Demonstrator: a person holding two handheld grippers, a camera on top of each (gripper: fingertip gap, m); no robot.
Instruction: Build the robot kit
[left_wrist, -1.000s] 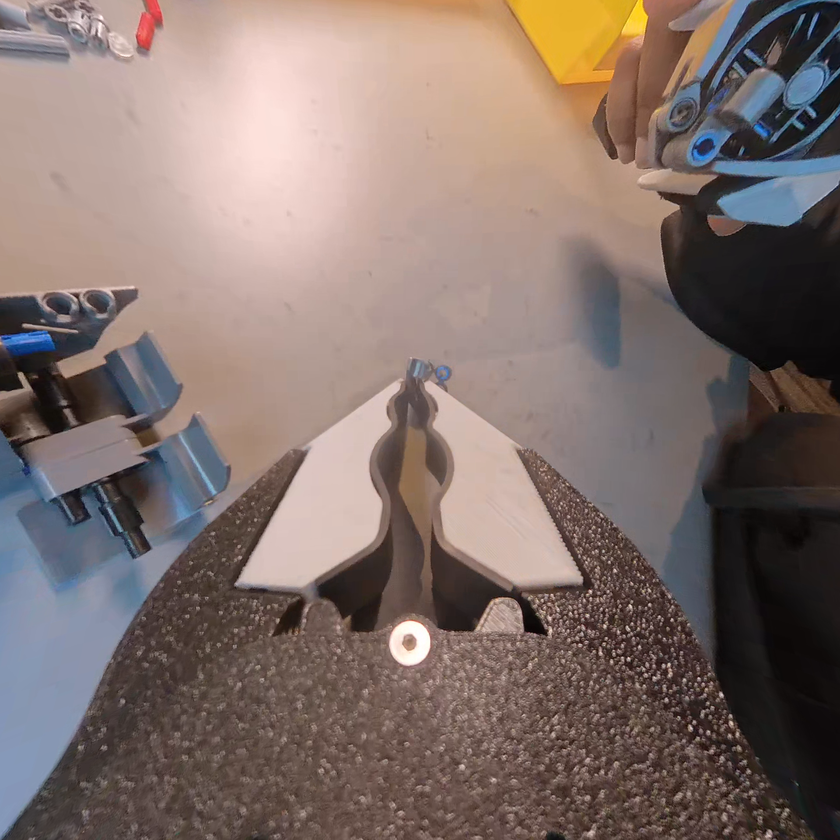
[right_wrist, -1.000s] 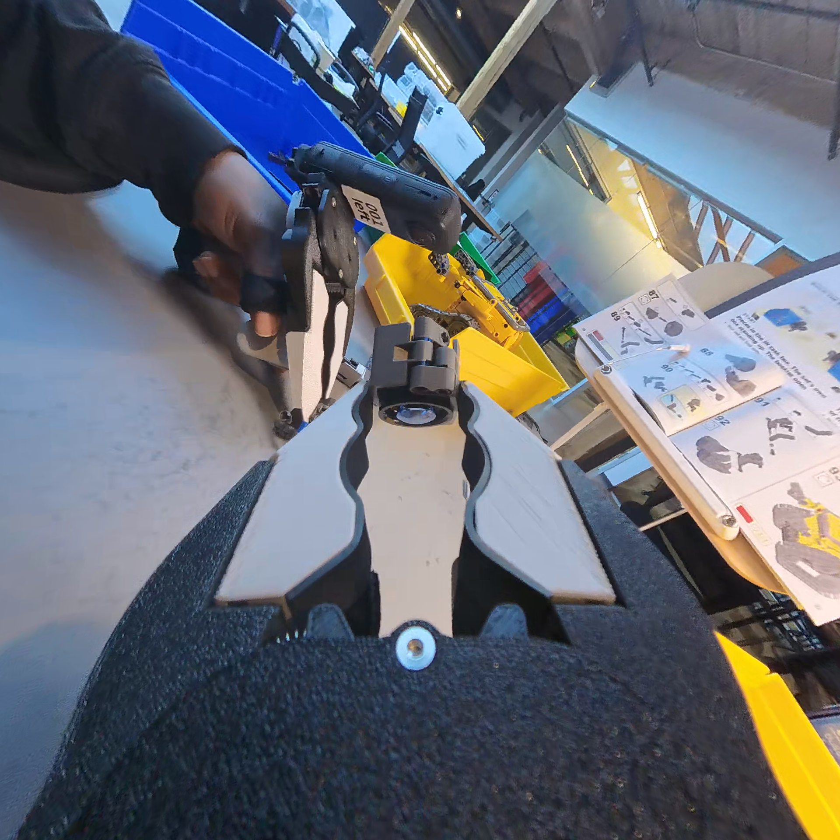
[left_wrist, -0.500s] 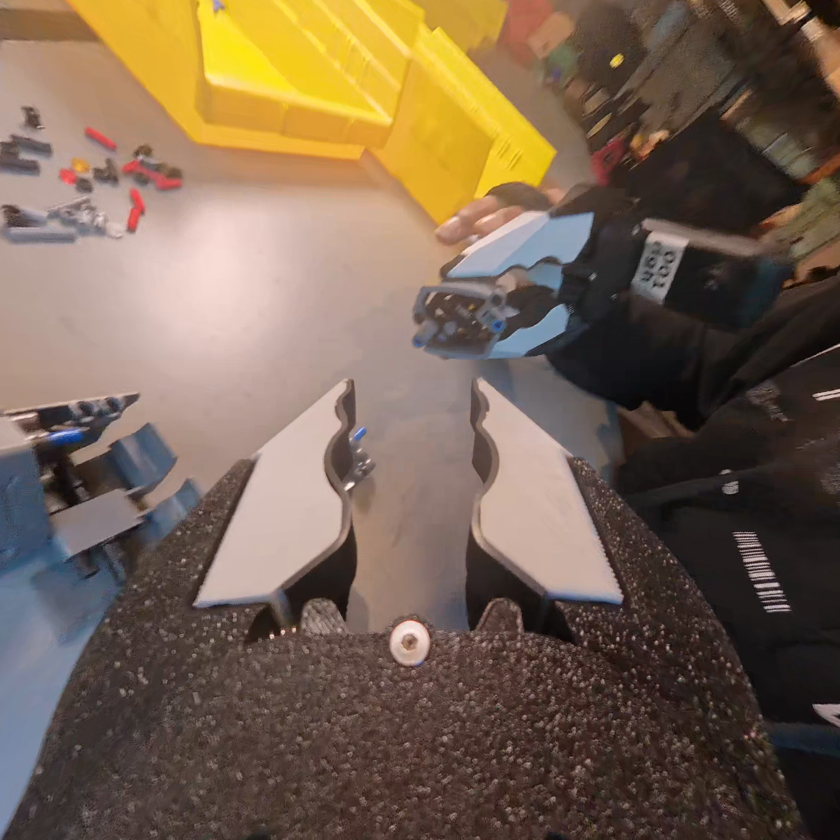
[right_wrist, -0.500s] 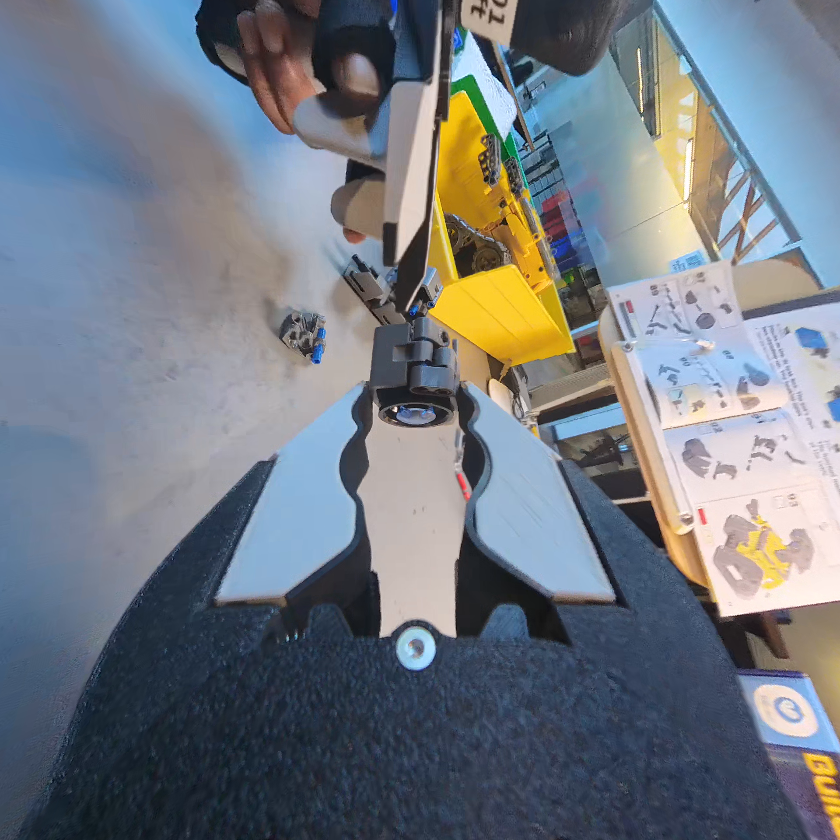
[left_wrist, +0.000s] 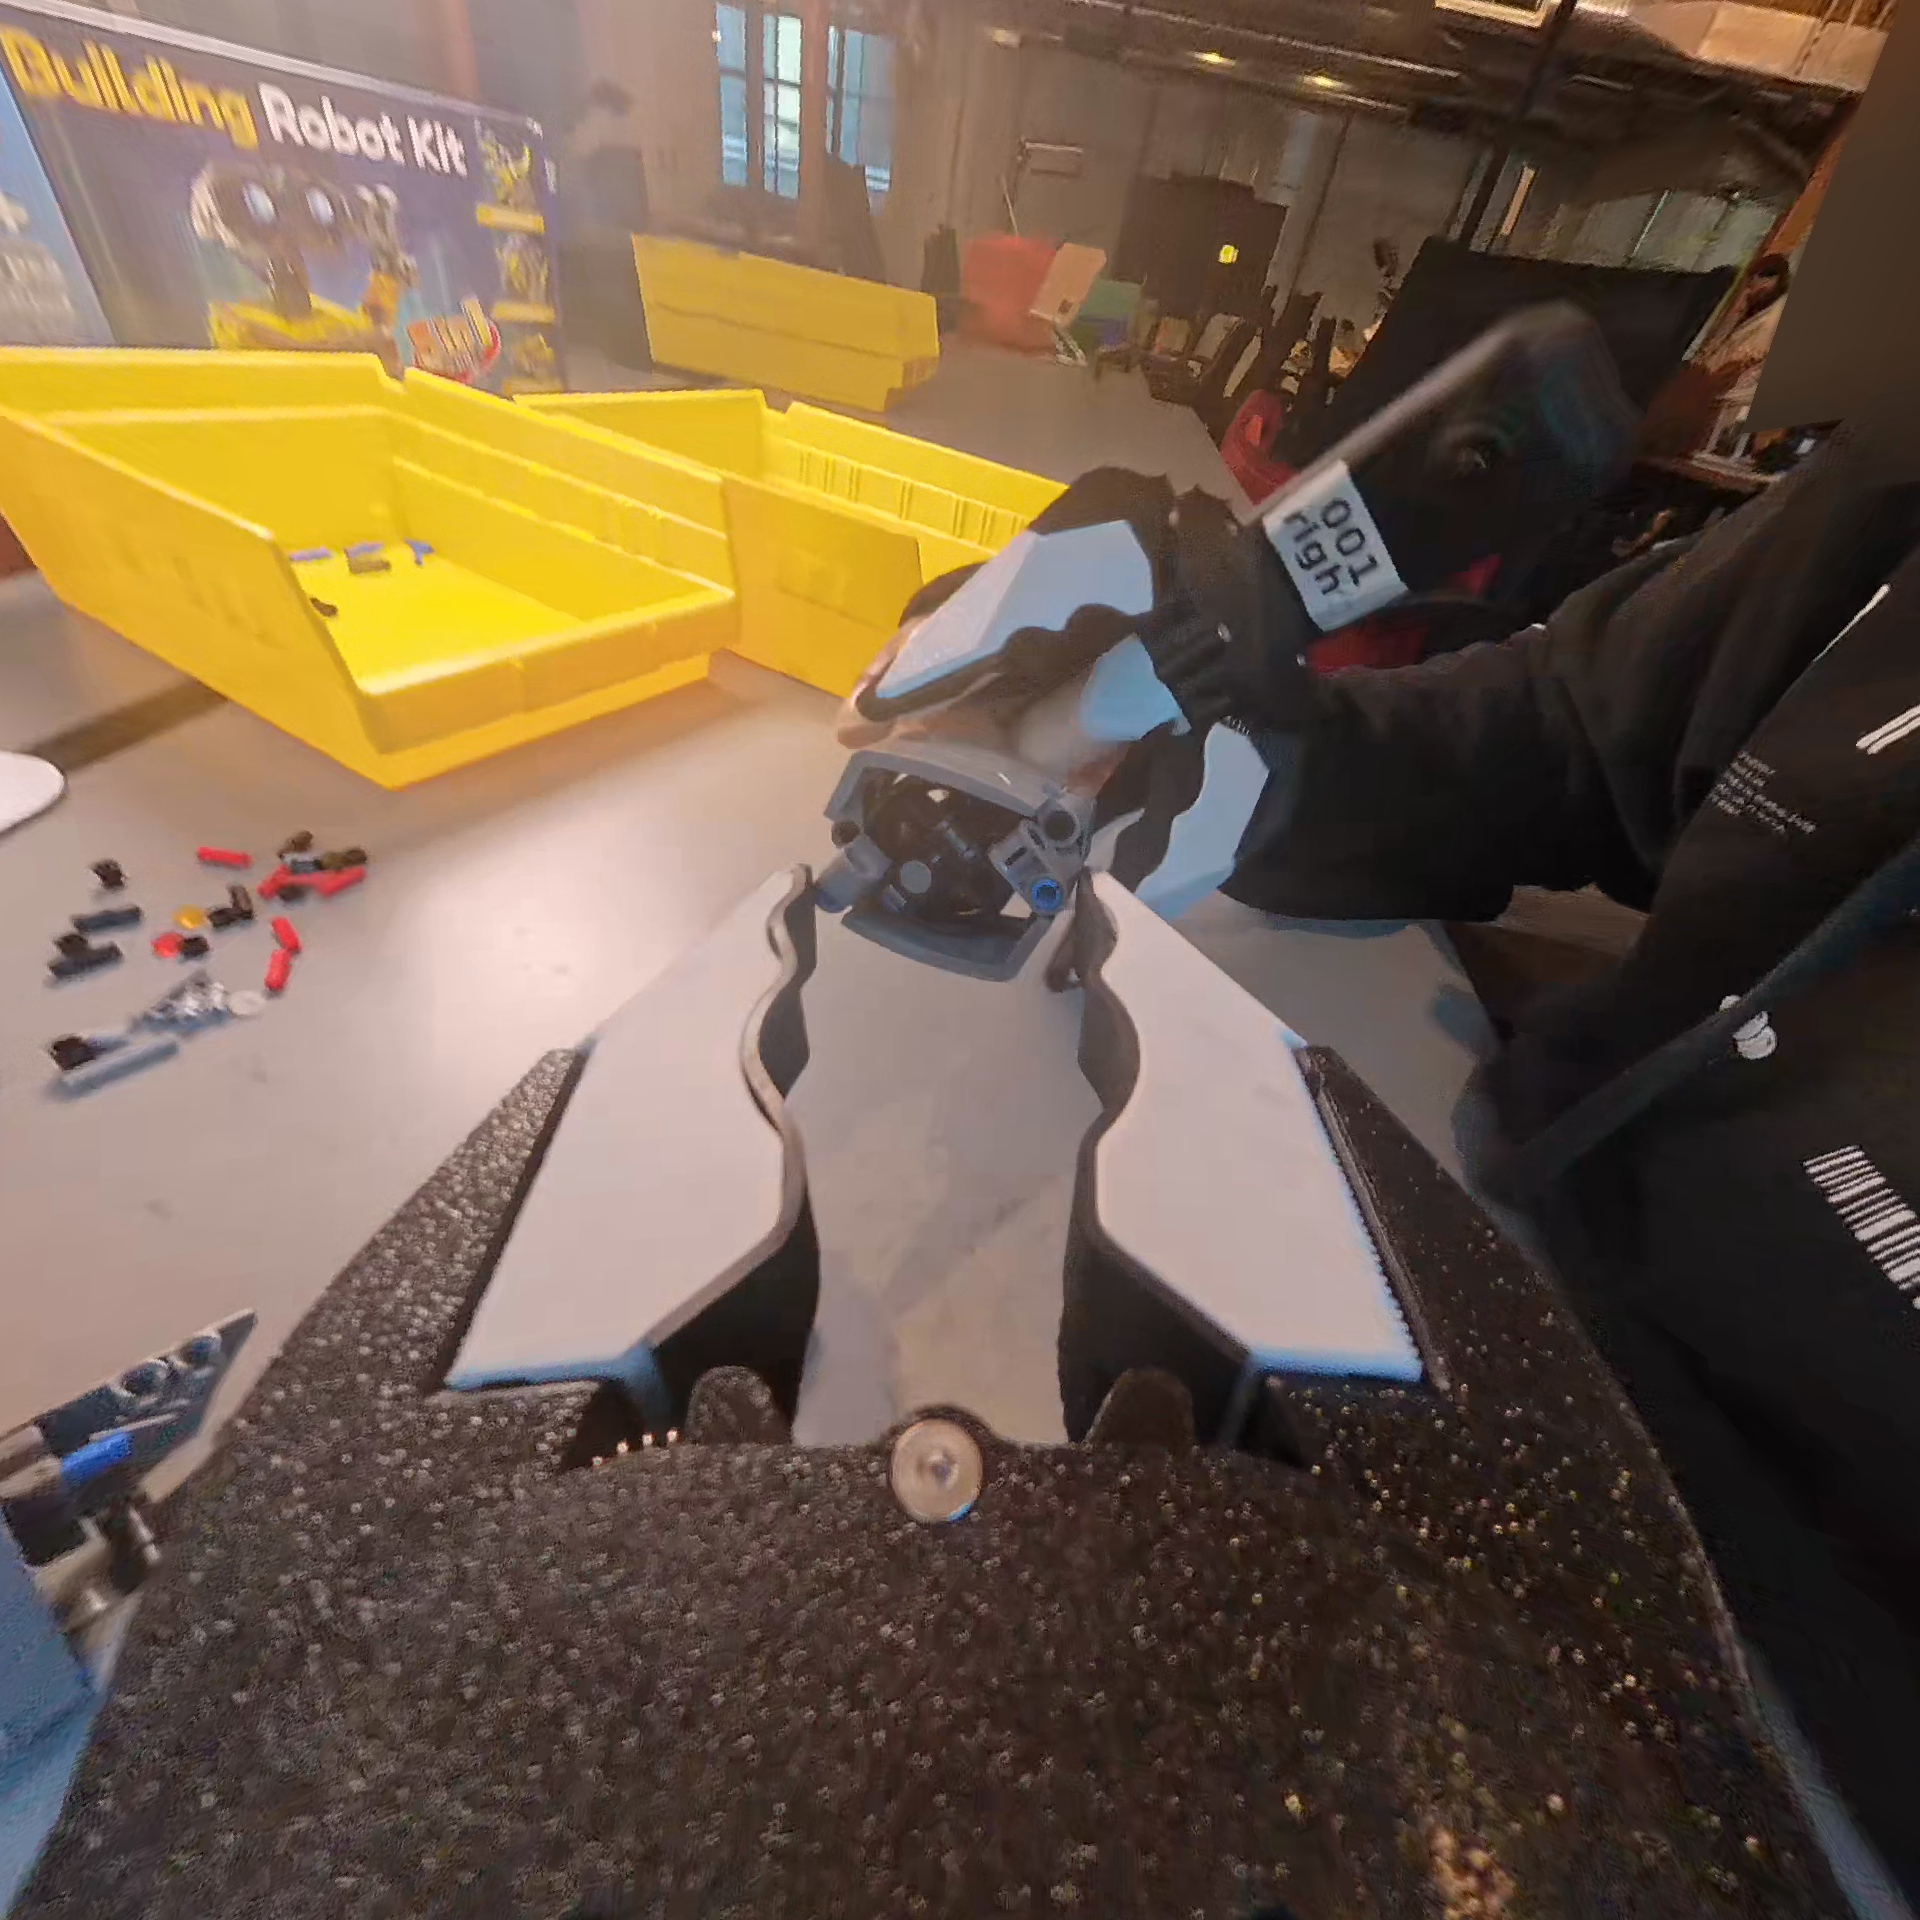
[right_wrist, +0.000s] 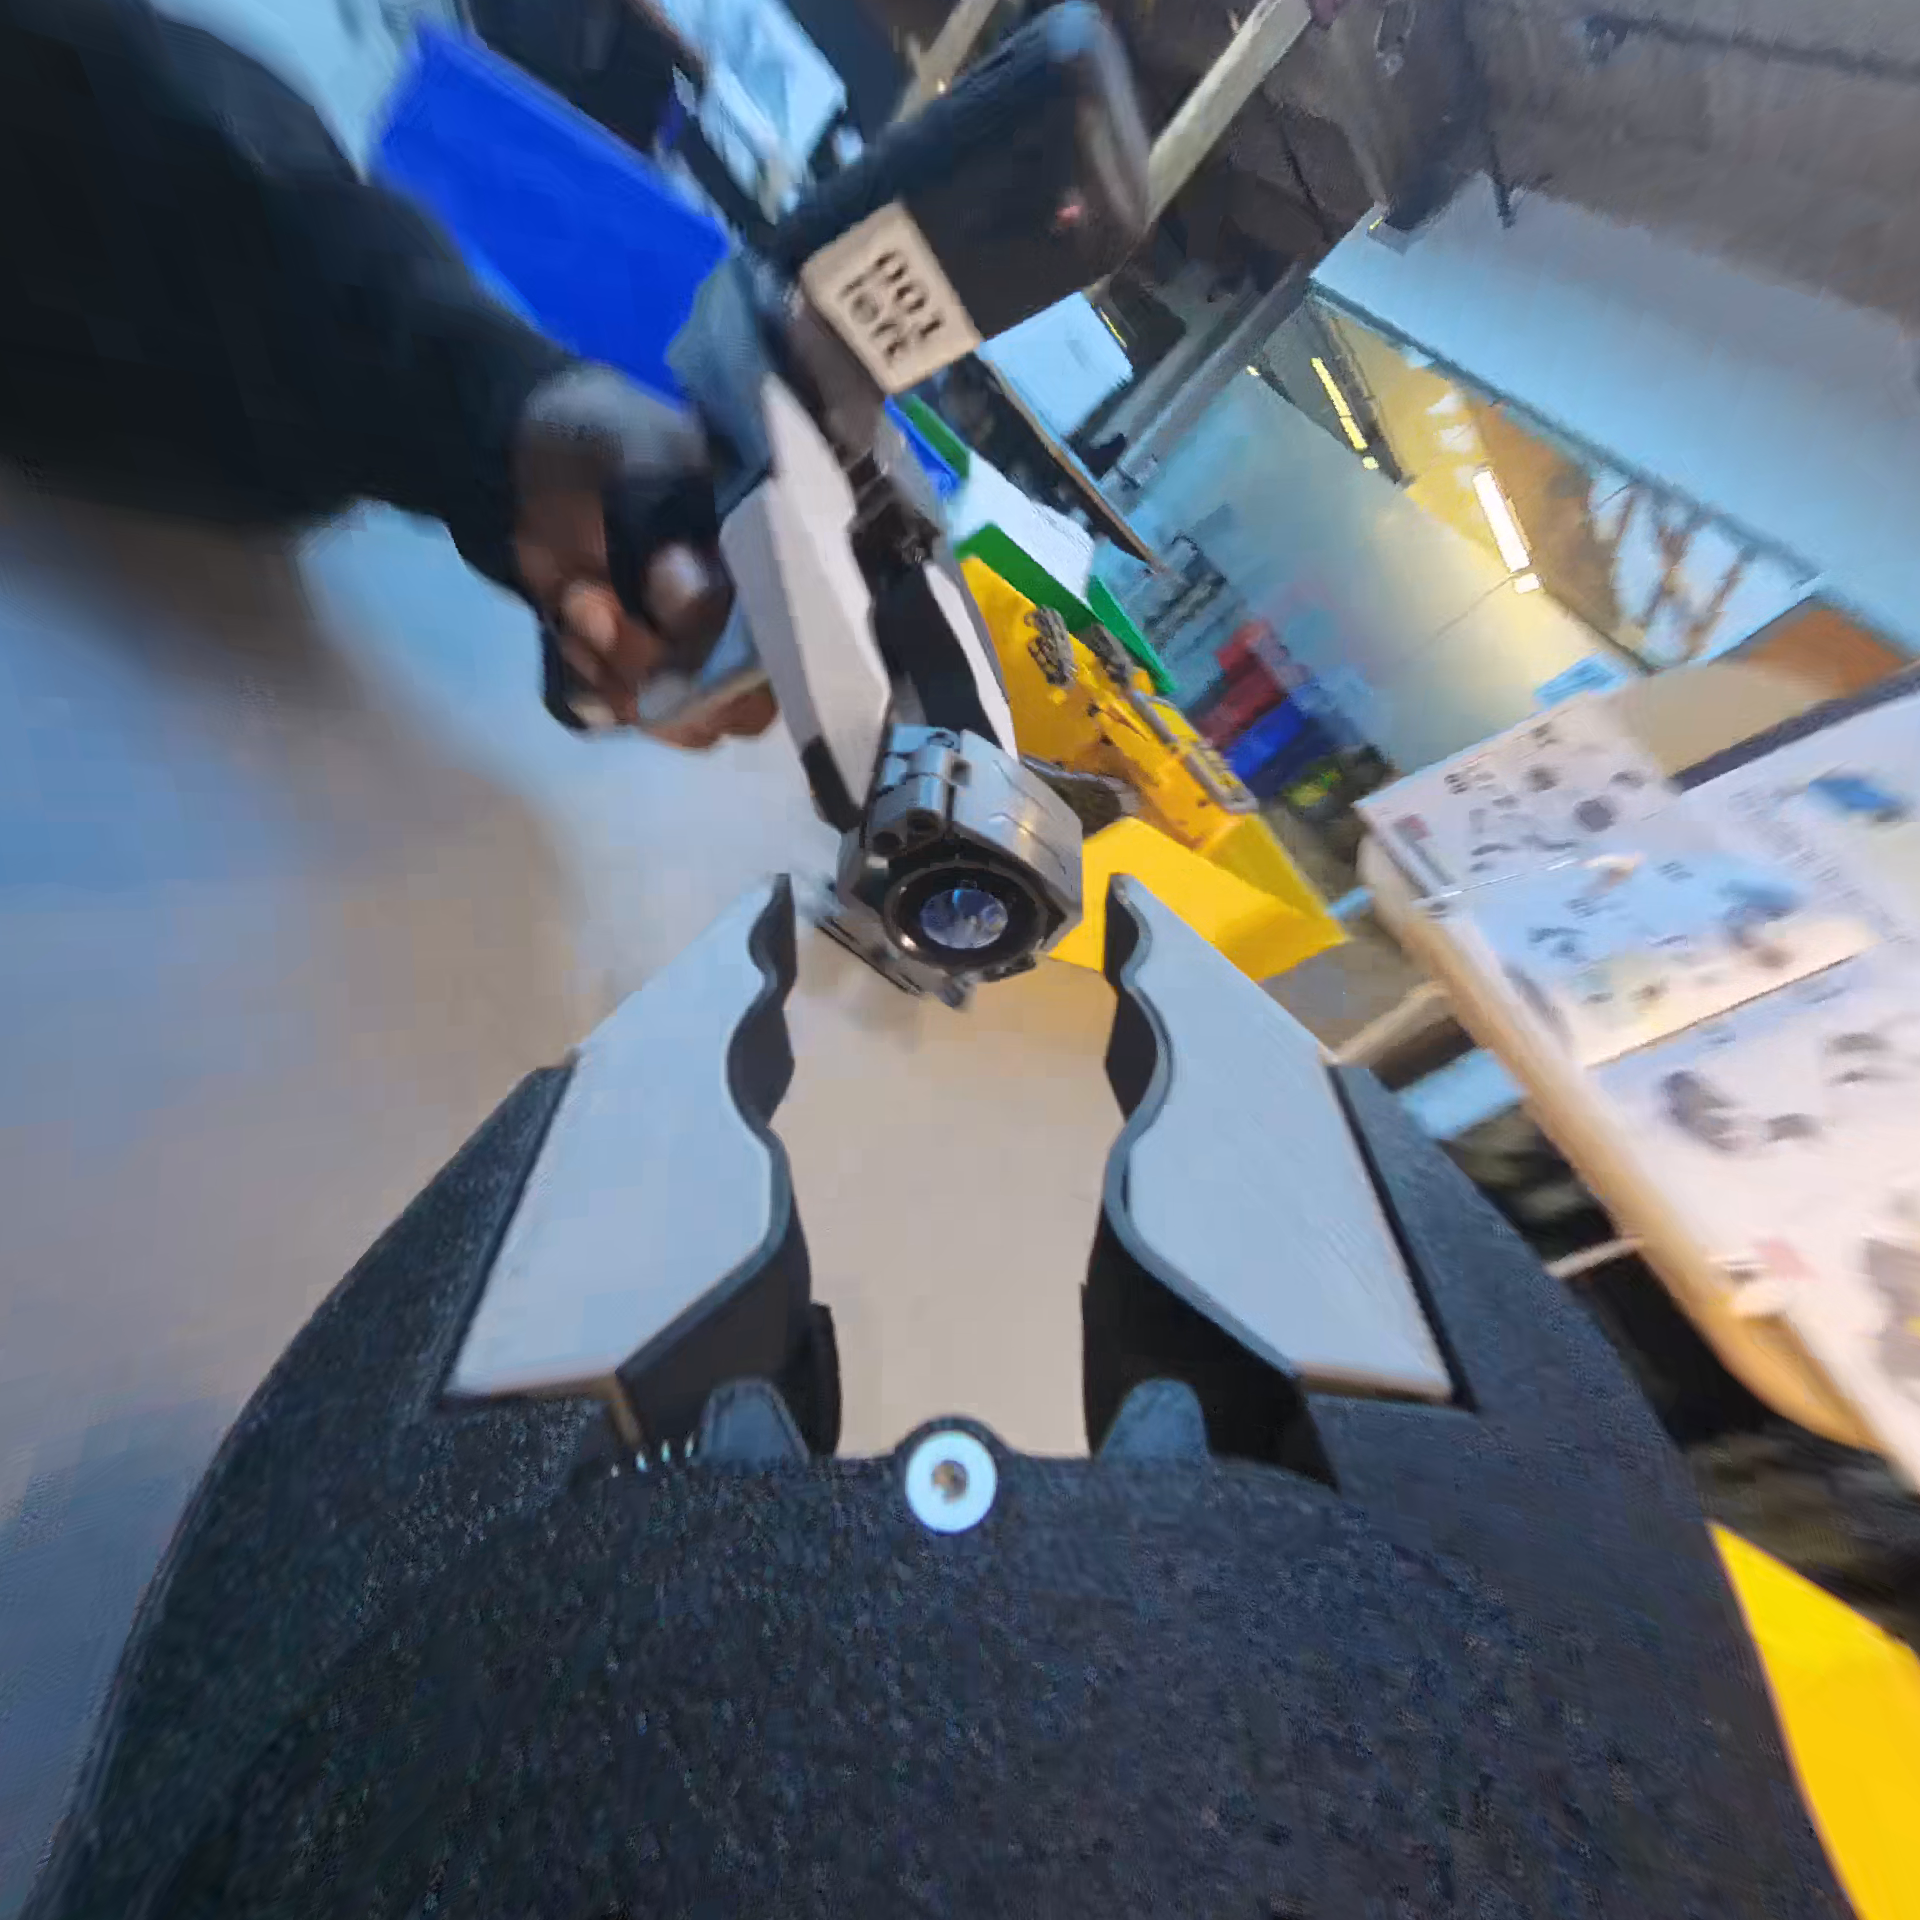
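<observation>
Bare grey tabletop (left_wrist: 499, 1091) lies open from 9 to 11 o'clock, edged by yellow bins (left_wrist: 468, 623) at 10. The left gripper (left_wrist: 940, 888) pinches a grey brick-built lens housing (left_wrist: 945, 862) at 12. The right gripper (right_wrist: 951, 899) is spread wide around it, and blur hides whether they touch. Another grey build (left_wrist: 94, 1455) is cropped at 8. Small loose pieces (left_wrist: 208, 935) lie at 9.

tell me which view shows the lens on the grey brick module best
Right wrist view: the lens faces the camera, though slightly blurred. The left wrist view shows only the opposite, open side of the grey brick module, gripped by the left gripper.
</observation>
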